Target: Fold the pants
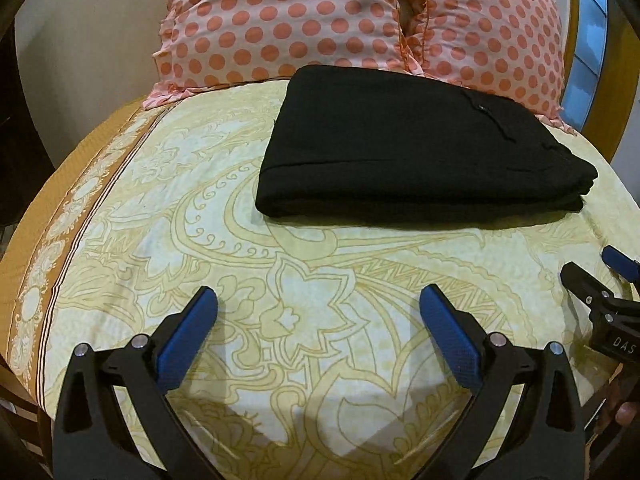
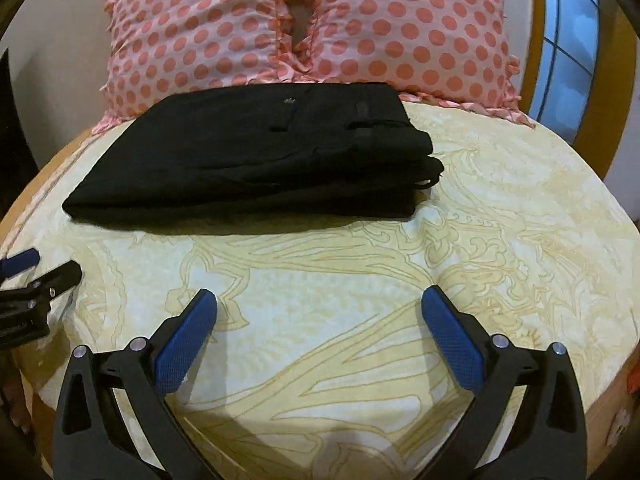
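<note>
Black pants (image 1: 416, 148) lie folded into a flat rectangle on the bed, close to the pillows; in the right wrist view the pants (image 2: 256, 152) show a button and belt loops on top. My left gripper (image 1: 318, 304) hovers over the sheet well short of the pants, open, nothing between its blue pads. My right gripper (image 2: 319, 304) is likewise open and empty, short of the pants' near edge. Each gripper shows in the other's view: the right gripper (image 1: 600, 268) at the right edge, the left gripper (image 2: 44, 266) at the left edge.
A yellow patterned bedsheet (image 1: 280, 280) covers the bed. Two pink polka-dot pillows (image 1: 280, 20) lean at the head, behind the pants. A wooden frame and window (image 2: 572, 40) stand at the right. The bed's brown border (image 1: 60, 208) runs along the left.
</note>
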Demonstrator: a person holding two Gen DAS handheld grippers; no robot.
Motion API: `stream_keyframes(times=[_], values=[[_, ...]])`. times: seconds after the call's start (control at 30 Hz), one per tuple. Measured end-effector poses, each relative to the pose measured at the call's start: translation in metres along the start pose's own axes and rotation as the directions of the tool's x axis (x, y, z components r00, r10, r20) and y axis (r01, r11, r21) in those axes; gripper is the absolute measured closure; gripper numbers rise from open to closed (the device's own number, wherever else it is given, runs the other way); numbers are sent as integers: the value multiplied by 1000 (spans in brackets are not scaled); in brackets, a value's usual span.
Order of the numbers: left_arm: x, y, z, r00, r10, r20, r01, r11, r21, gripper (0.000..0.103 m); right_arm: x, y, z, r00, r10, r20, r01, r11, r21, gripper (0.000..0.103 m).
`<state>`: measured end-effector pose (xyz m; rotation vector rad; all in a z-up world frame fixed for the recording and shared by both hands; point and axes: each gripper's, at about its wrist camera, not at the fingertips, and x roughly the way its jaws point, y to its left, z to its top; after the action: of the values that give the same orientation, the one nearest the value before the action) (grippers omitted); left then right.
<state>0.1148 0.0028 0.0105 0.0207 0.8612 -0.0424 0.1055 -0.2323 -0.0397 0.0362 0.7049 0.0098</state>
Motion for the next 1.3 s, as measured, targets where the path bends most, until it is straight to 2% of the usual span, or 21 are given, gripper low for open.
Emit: stream_keyframes(times=[0.33, 1.3], values=[[0, 2, -2, 1000, -8, 14, 8, 1000, 4, 2, -2, 0, -5, 999, -9, 53, 8, 1000, 5, 1], [0, 1, -2, 1000, -8, 16, 8, 1000, 4, 2, -2, 0, -6, 998, -7, 63, 7, 1000, 3, 1]])
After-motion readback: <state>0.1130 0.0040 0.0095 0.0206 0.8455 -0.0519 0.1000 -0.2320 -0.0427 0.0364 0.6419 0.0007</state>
